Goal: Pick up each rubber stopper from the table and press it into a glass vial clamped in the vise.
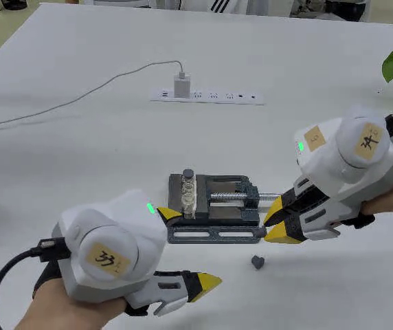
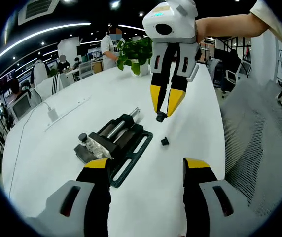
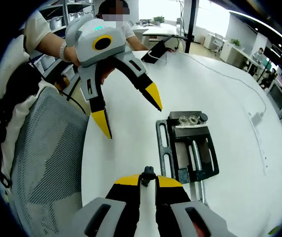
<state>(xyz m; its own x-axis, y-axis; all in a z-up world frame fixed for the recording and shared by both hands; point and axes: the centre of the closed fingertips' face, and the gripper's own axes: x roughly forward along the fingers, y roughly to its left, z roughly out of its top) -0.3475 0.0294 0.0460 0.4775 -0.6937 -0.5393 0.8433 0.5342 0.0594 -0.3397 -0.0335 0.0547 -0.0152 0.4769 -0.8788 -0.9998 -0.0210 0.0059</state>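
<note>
Right gripper [image 3: 148, 178] was pinching a rubber stopper [image 3: 147, 173] at its tips, with the vials [image 3: 188, 119] ahead and slightly right in the vise [image 3: 188, 133]. Left gripper [image 3: 129, 109] was wide open, empty. I'd say square it over an open mouth, then push straight down.

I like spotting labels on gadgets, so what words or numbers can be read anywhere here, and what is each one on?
"33", as best it reads: handwritten on the tan sticker on the left tongs.
Second tan sticker, on the right tongs: handwritten and tilted, too unclear to read.
Smaller tan sticker beside it: too small to read.
Power strip: no marking is legible.
</note>
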